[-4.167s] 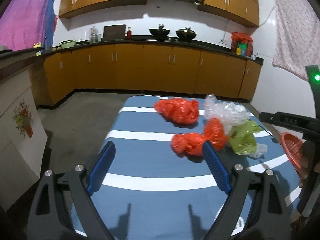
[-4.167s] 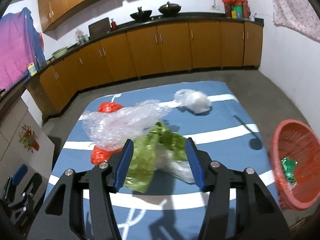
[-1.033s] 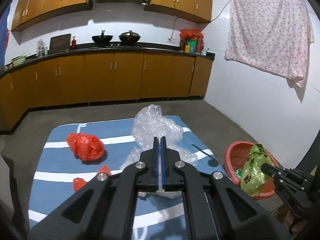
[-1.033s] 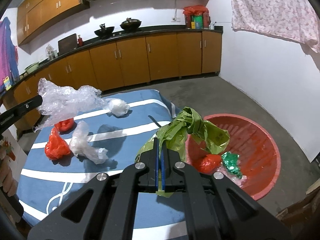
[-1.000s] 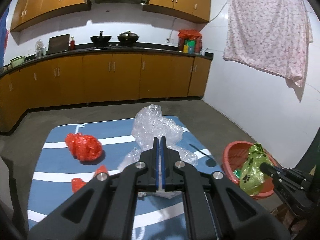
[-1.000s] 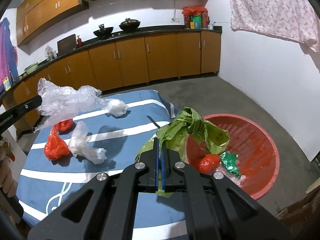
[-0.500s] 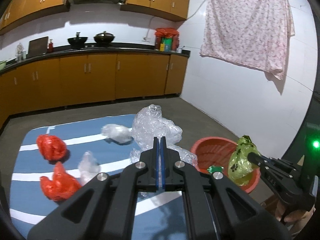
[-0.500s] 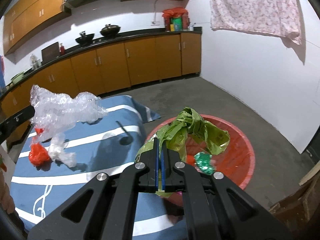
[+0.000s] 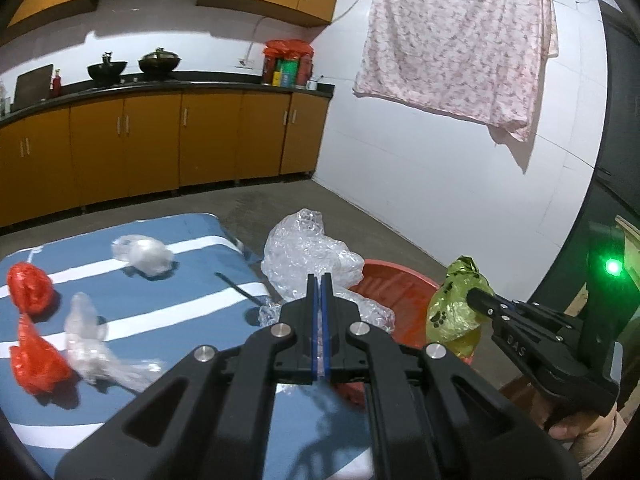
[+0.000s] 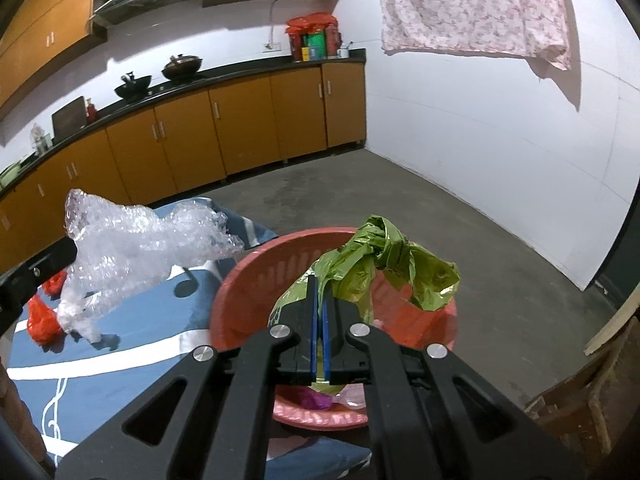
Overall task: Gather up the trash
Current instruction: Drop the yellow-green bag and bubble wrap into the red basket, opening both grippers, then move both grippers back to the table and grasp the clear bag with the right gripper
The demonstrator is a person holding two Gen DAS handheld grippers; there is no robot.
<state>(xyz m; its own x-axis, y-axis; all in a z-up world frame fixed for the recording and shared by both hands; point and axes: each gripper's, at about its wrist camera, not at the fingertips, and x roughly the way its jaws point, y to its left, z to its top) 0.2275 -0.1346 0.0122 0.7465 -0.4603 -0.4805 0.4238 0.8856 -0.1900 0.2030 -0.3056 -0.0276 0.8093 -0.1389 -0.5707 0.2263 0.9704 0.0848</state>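
Note:
My left gripper (image 9: 319, 280) is shut on a crumpled clear bubble wrap (image 9: 308, 252) and holds it in the air at the table's right edge, beside the red basket (image 9: 396, 280). The wrap also shows in the right wrist view (image 10: 136, 240). My right gripper (image 10: 319, 284) is shut on a green plastic bag (image 10: 384, 264) and holds it over the red basket (image 10: 256, 276). The green bag also shows in the left wrist view (image 9: 456, 300).
On the blue striped tablecloth (image 9: 192, 292) lie two red plastic bags (image 9: 30, 284) (image 9: 34, 364) and two clear plastic bags (image 9: 146, 254) (image 9: 90, 344). Orange kitchen cabinets (image 9: 160, 140) line the back wall. A wooden piece (image 10: 592, 396) stands at the right of the basket.
Both grippers have moved right with their loads. The green bag now hangs over the basket and the bubble wrap is close to its rim.

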